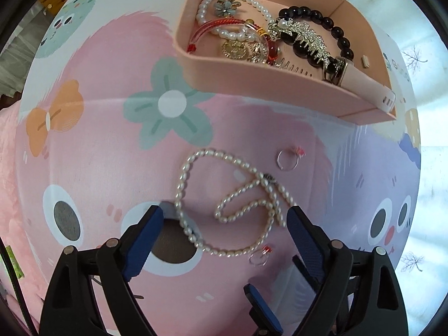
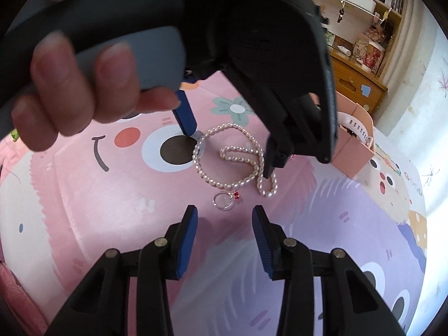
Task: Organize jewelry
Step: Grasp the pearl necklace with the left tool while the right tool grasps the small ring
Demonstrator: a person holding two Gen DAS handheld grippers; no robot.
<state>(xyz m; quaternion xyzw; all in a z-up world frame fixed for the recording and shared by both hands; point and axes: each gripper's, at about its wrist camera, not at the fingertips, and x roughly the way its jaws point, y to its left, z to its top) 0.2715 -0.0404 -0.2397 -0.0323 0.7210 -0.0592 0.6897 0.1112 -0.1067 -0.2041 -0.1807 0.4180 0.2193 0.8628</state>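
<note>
We are holding the left hand-held gripper (image 1: pixel 225 221) wide open, straddling the pearl necklace (image 1: pixel 229 201) without gripping it, while our right hand-held gripper (image 2: pixel 225 224) is standing partly open and empty just short of the small ring (image 2: pixel 225 200) lying beside the necklace. The necklace is lying on a cartoon-printed mat (image 1: pixel 112 154), the pink jewelry tray (image 1: pixel 252 75) sitting beyond it, and wooden shelves (image 2: pixel 364 28) are showing further behind.

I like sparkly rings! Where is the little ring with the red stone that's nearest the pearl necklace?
The ring lies on the mat just below the pearl necklace, ahead of the right tongs.
</note>
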